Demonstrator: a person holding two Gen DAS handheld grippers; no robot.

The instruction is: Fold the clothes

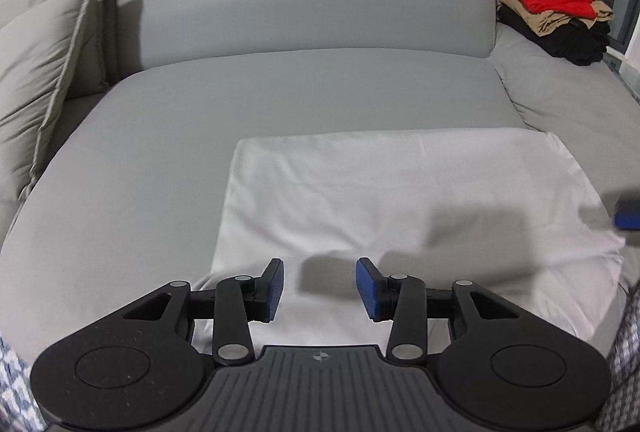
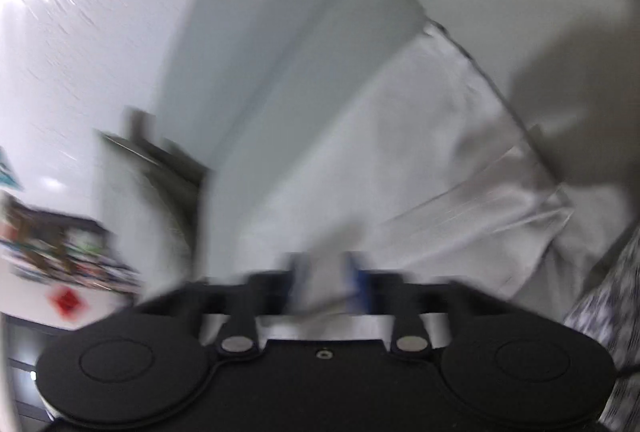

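Left jaws [image 1: 320,290] hovered half-open over the white cloth's [image 1: 400,192] near edge, its long axis crosswise; right jaws [image 2: 326,282] pinched it.

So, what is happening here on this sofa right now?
A person is folding clothes with a gripper in each hand. A white garment lies flat, partly folded, on the grey sofa. The left gripper is open above its near edge, holding nothing. The right gripper looks closed on white fabric, though that view is blurred. A stack of folded clothes sits at the far right.
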